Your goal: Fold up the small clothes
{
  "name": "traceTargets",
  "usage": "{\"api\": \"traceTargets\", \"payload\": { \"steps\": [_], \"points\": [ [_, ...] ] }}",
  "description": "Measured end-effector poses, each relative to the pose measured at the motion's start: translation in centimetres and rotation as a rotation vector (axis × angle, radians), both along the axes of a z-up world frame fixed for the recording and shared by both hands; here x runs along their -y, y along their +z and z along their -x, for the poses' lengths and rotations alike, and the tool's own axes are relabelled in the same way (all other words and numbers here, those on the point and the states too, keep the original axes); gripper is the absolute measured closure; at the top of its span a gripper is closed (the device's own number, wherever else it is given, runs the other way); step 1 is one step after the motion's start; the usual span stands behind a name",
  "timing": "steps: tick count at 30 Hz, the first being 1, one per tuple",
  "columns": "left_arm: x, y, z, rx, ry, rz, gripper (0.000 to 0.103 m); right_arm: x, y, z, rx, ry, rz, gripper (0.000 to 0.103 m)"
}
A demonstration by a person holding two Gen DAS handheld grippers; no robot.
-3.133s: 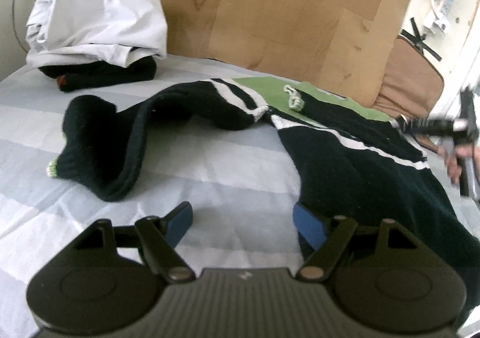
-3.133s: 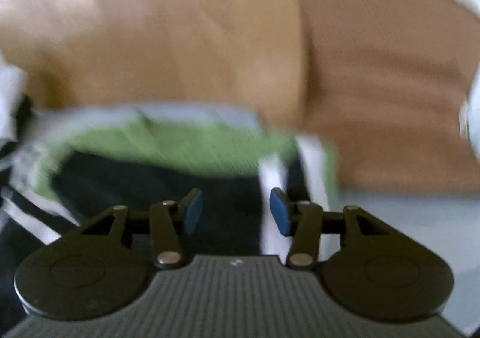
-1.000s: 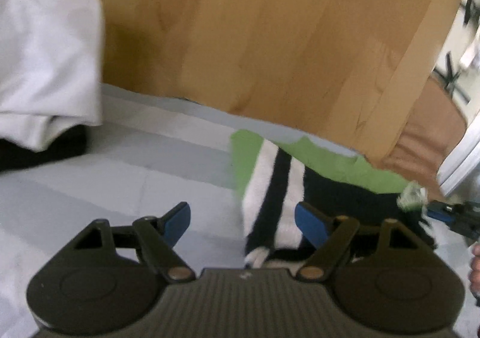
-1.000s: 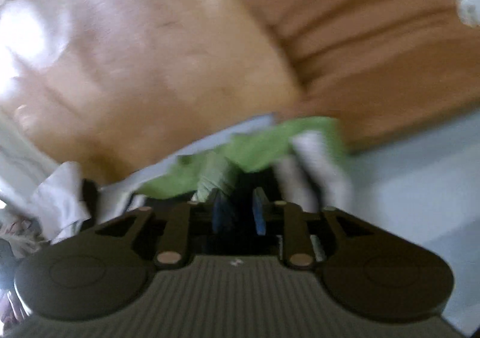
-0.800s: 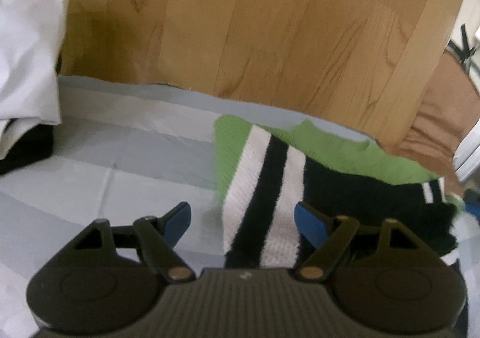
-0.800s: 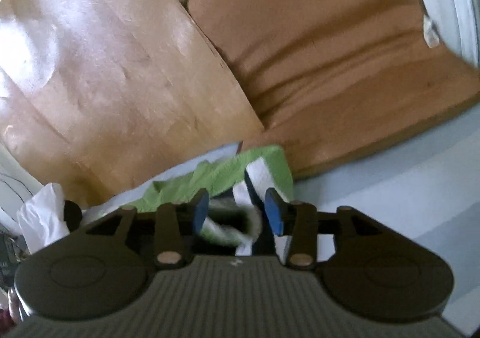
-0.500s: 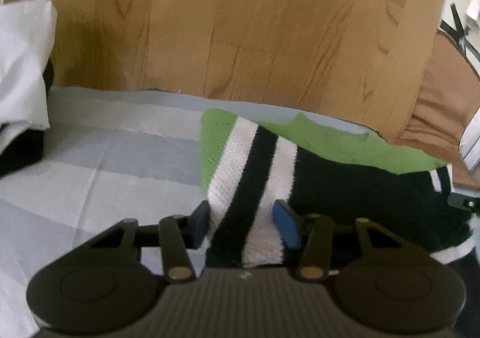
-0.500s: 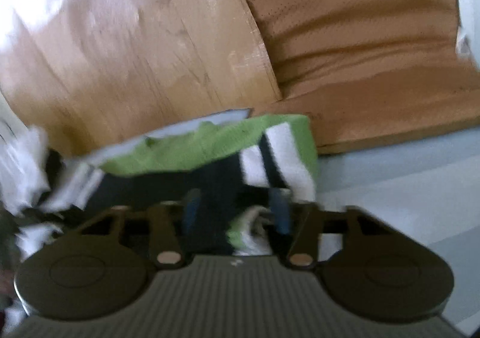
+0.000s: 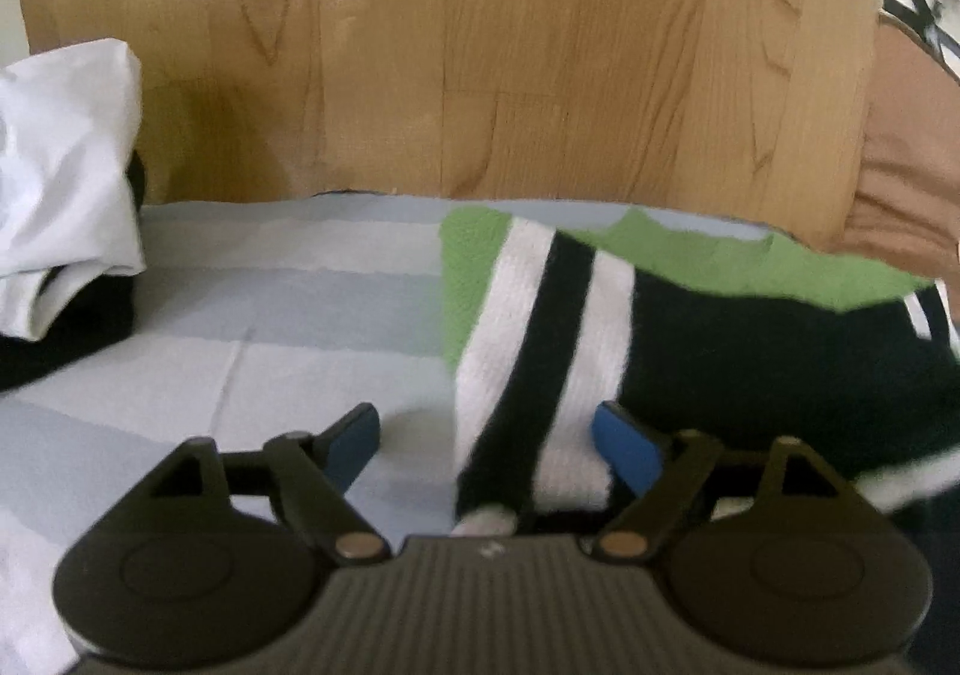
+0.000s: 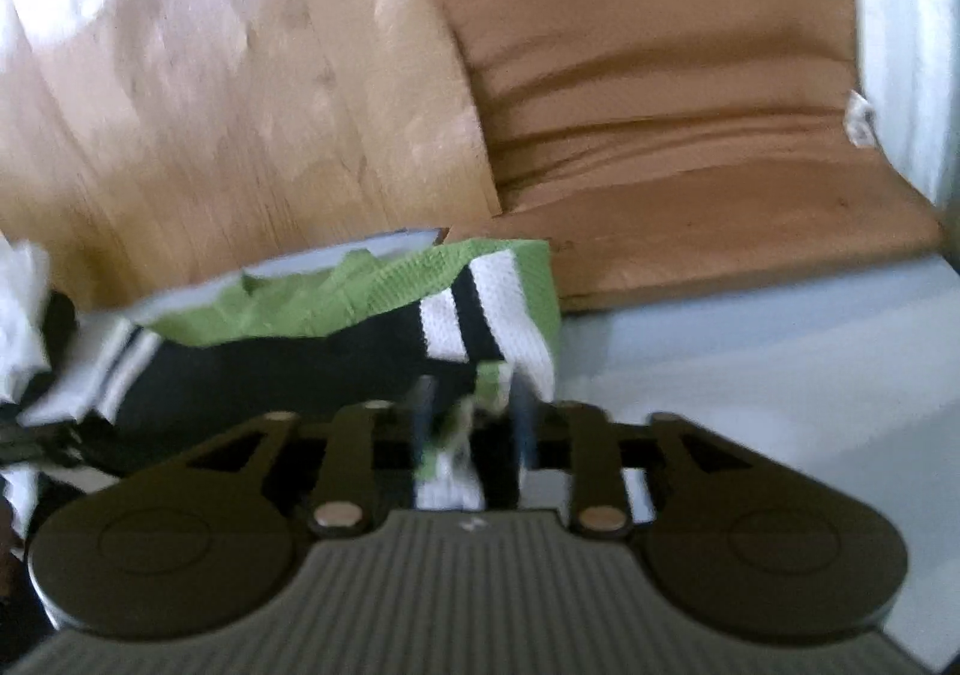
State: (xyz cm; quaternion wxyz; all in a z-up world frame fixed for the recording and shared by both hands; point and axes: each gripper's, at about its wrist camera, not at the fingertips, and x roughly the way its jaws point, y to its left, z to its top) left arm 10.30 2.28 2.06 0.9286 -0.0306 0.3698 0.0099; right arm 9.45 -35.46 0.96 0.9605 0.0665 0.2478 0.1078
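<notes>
A black knit sweater (image 9: 750,351) with green trim and white stripes lies near the headboard on the striped bed sheet (image 9: 270,315). My left gripper (image 9: 489,441) hovers low over its left striped edge. Its jaws are opening wide, and the stripe runs between the blue pads (image 9: 624,447) without being pressed. In the blurred right wrist view the same sweater (image 10: 288,369) fills the left middle. My right gripper (image 10: 471,414) is at its right striped end. Those jaws are also opening, and a green-and-white bit of cloth (image 10: 456,453) sits loosely between them.
A wooden headboard (image 9: 540,45) stands right behind the sweater. A crumpled white garment (image 9: 54,183) lies on a black one (image 9: 60,327) at the far left. A brown cushion (image 10: 660,105) leans at the back right, with bare sheet (image 10: 750,375) in front of it.
Both grippers narrowed on the sweater's striped ends, then widened again. The left gripper sank closer to the cloth. The right gripper shifted and rolled a little.
</notes>
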Motion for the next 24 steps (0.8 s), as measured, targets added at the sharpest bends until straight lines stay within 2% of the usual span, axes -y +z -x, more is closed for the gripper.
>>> {"api": "traceTargets", "payload": {
  "steps": [2, 4, 6, 7, 8, 9, 10, 11, 16, 19, 20, 21, 22, 23, 24],
  "points": [
    [-0.5, 0.6, 2.2, 0.011, -0.036, 0.005, 0.021, 0.8, 0.0, 3.4, 0.032, 0.028, -0.008, 0.061],
    [-1.2, 0.8, 5.0, -0.008, -0.068, -0.005, 0.020, 0.7, -1.0, 5.9, 0.018, 0.071, 0.019, 0.060],
    [-1.7, 0.6, 8.1, -0.019, -0.098, -0.004, 0.020, 0.2, -3.3, 8.5, -0.037, 0.097, 0.119, 0.061],
    [-1.9, 0.5, 9.8, -0.029, -0.120, -0.006, 0.020, -0.2, -3.8, 10.2, 0.026, 0.099, 0.190, 0.059],
    [-1.9, 0.4, 11.4, -0.037, -0.135, -0.018, 0.021, -0.8, -4.3, 11.7, 0.051, 0.094, 0.275, 0.058],
    [-2.1, 0.3, 13.1, -0.041, -0.144, -0.037, 0.021, -0.9, -4.4, 13.1, 0.056, 0.076, 0.303, 0.058],
    [-2.3, 0.3, 14.8, -0.042, -0.152, -0.042, 0.021, -0.5, -4.2, 14.3, 0.055, 0.067, 0.272, 0.058],
    [-2.6, 0.6, 16.3, -0.042, -0.157, -0.028, 0.021, 0.3, -3.9, 15.9, 0.057, 0.064, 0.200, 0.058],
    [-4.4, 2.2, 23.1, -0.067, -0.234, 0.191, 0.021, 4.6, -4.4, 22.2, 0.066, 0.059, -0.108, 0.058],
    [-4.8, 1.7, 24.9, -0.121, -0.273, 0.343, 0.023, 6.1, -5.8, 24.7, 0.062, 0.091, -0.248, 0.058],
    [-4.6, 1.2, 25.2, -0.142, -0.281, 0.371, 0.024, 6.3, -6.7, 25.3, 0.054, 0.093, -0.290, 0.057],
    [-4.3, 0.9, 25.6, -0.128, -0.281, 0.366, 0.027, 6.3, -7.3, 25.2, 0.044, 0.090, -0.320, 0.057],
    [-3.9, 0.8, 26.0, -0.115, -0.277, 0.344, 0.039, 6.0, -8.0, 24.9, 0.033, 0.091, -0.357, 0.057],
    [-3.6, 0.8, 26.0, -0.109, -0.277, 0.321, 0.054, 5.6, -9.0, 24.7, 0.003, 0.112, -0.413, 0.065],
    [-3.4, 0.8, 26.0, -0.128, -0.279, 0.316, 0.086, 4.8, -9.4, 24.5, -0.029, 0.156, -0.465, 0.072]
  ]
}}
